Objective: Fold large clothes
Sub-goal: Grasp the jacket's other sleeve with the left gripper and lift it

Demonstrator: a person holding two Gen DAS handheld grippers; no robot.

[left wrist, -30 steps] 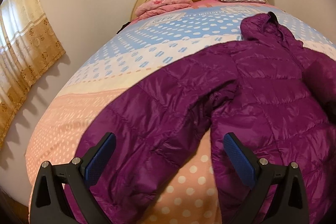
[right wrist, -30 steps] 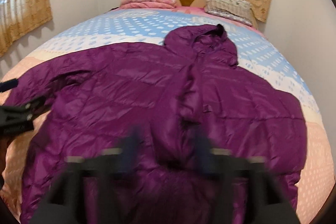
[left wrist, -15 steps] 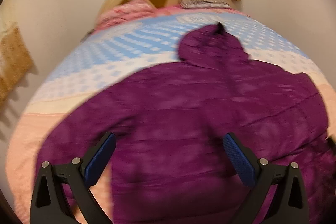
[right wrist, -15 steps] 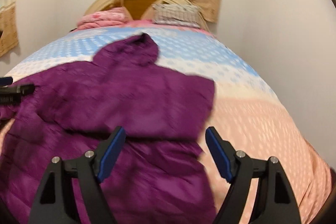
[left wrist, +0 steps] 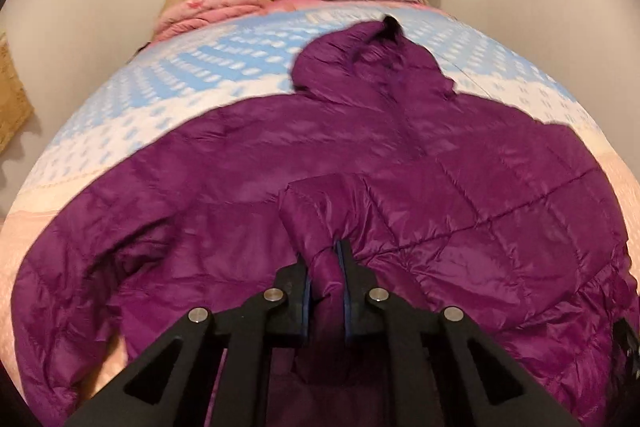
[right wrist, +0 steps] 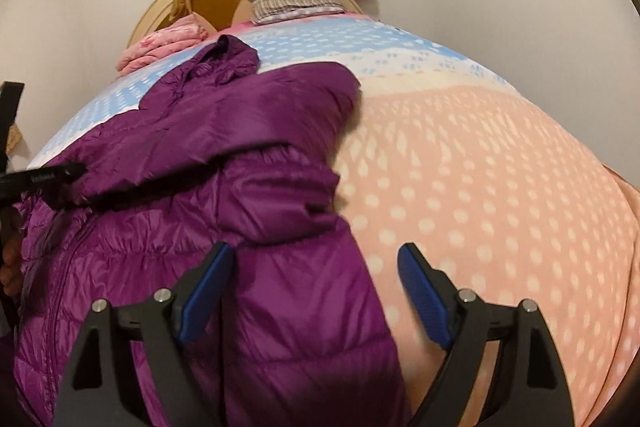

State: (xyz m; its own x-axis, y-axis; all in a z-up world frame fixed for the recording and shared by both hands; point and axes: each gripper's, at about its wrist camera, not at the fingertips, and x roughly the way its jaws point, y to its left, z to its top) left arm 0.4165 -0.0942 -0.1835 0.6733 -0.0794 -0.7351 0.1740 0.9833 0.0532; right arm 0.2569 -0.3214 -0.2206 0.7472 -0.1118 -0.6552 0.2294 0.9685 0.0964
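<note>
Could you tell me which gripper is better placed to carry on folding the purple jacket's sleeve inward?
The left. The left gripper is already shut on a sleeve cuff of the purple jacket, over its body. The right gripper is open, holding nothing, at the jacket's edge.

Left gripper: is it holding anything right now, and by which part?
Yes: the left gripper is shut on a bunched sleeve end of the purple jacket. The right gripper is open, holding nothing.

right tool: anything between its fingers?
Yes. In the right wrist view the open right tool straddles the side edge of the purple puffer jacket; jacket fills the left part of the gap, bare pink dotted bedspread the right.
</note>
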